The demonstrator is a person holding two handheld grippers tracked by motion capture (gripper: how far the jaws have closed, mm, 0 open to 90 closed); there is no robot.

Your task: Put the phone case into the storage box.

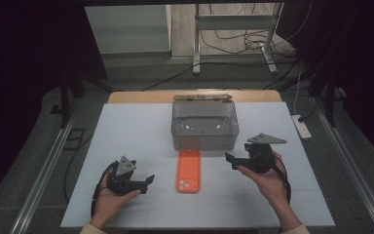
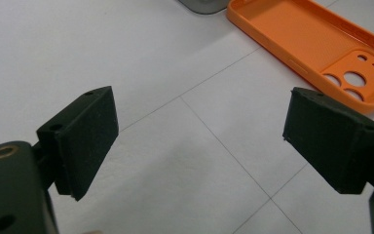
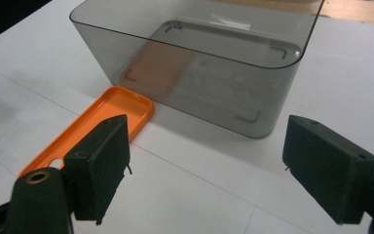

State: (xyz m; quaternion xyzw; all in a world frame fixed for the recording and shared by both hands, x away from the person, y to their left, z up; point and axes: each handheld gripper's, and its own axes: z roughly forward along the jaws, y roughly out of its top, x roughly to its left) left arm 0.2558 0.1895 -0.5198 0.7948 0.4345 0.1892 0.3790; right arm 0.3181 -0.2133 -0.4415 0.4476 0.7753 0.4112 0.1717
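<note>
So there's one orange phone case (image 1: 189, 171) lying flat on the white table (image 1: 126, 126), open side up with the camera cutouts at the end nearest me. It sits pretty much dead center between my two grippers, and its far end is just about touching the front wall of the one smoky clear plastic bin (image 1: 204, 124), which stands at 12 o'clock from the case. The bin looks empty to me, just reflections in the bottom, and you can see the orange of the case mirrored in its wall. That bin is really the only thing crowding the case; the sides are free.

My left gripper (image 1: 146, 182) is at about 8 o'clock from the case, near it but not touching, jaws spread wide with nothing between them. In the left gripper view the case (image 2: 316, 44) sits up at 1 o'clock past the jaw tips. My right gripper (image 1: 231, 161) is at roughly 3 o'clock from the case, a bit apart from it, also spread wide and holding nothing. In the right gripper view the case (image 3: 97, 124) pokes out behind my left-hand jaw around 10 o'clock, with the bin (image 3: 199, 58) straight ahead.

Count: one case, one bin, two grippers.
</note>
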